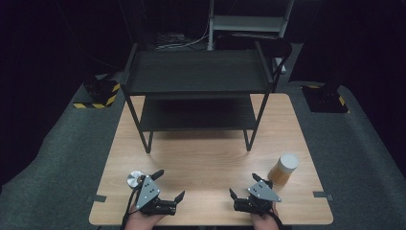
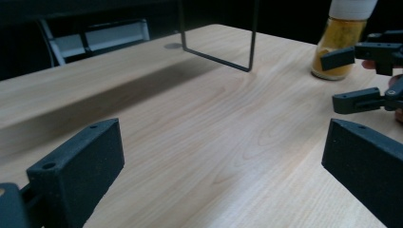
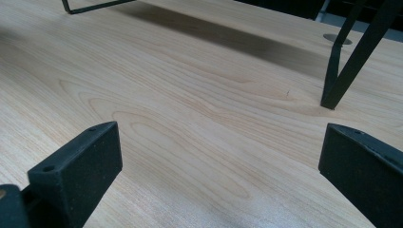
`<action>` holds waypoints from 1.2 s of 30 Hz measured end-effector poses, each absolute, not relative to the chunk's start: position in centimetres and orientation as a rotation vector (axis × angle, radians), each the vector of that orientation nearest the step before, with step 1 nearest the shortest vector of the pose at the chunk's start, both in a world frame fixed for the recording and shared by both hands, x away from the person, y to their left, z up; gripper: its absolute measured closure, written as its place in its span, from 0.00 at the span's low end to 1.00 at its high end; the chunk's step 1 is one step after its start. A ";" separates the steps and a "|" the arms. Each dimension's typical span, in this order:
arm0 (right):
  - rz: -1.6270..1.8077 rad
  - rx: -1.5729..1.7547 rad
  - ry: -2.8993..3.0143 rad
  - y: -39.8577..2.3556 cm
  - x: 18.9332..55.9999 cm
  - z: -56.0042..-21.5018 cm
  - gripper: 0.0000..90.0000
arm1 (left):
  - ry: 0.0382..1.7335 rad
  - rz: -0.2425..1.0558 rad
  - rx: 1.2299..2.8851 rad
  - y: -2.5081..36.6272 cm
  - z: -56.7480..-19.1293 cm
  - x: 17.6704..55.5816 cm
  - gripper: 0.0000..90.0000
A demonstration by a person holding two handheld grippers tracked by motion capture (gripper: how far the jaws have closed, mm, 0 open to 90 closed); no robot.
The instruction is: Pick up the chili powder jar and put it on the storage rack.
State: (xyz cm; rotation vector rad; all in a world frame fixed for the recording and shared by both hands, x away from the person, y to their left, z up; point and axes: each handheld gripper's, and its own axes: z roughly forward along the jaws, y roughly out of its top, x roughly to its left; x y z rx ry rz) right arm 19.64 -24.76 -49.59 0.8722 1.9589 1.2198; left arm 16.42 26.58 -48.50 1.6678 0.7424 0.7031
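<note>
The clear glass jar of yellow-orange powder with a white lid (image 1: 284,169) stands upright near the right edge of the light wooden table (image 1: 206,153), just beyond and to the right of your right gripper (image 1: 244,188); nothing holds it; in the left gripper view the same jar (image 2: 340,42) rises at the upper right, with the far gripper's two black jaws in front of it and apart from it. Your right gripper sits at the near edge of the table, right of centre, its grey three-cornered plate on top; its jaws are spread wide with bare wood between them, and one jaw tip lies close to the jar's base, though you cannot tell from the high view whether it touches. Your left gripper (image 1: 168,184) rests at the near edge, left of centre, well apart from the jar; its jaws too are spread wide, with nothing between them. Just beside its far jaw, to the left, lies a small round silver metal disc (image 1: 134,179) flat on the wood; whether it touches the gripper is not clear. Farther back, the black metal two-tier shelf rack (image 1: 196,79) stands on the far half of the table, both tiers bare; one of its thin legs (image 3: 349,61) meets the wood in the right gripper view. Around the table lies grey carpet (image 1: 364,143).
</note>
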 end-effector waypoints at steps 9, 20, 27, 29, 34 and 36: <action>1.215 0.871 1.958 -24.7 19.6 -49.6 0.00 | 0.777 0.749 1.647 28.0 -47.9 15.9 0.00; 1.216 0.872 1.958 -24.7 19.6 -49.6 0.00 | 0.825 0.811 1.621 29.8 -47.8 15.0 0.00; 1.216 0.874 1.960 -24.7 19.7 -49.6 0.00 | 0.869 0.846 1.599 31.2 -48.1 14.6 0.00; 1.218 0.875 1.961 -24.7 19.7 -49.6 0.00 | 0.883 0.854 1.598 31.5 -48.3 14.5 0.00; 1.223 0.883 1.956 -24.8 19.7 -49.6 0.00 | 0.906 0.862 1.602 32.1 -48.9 14.2 0.00; 1.218 0.882 1.959 -24.7 19.7 -49.5 0.00 | 0.911 0.862 1.601 32.3 -49.1 14.1 0.00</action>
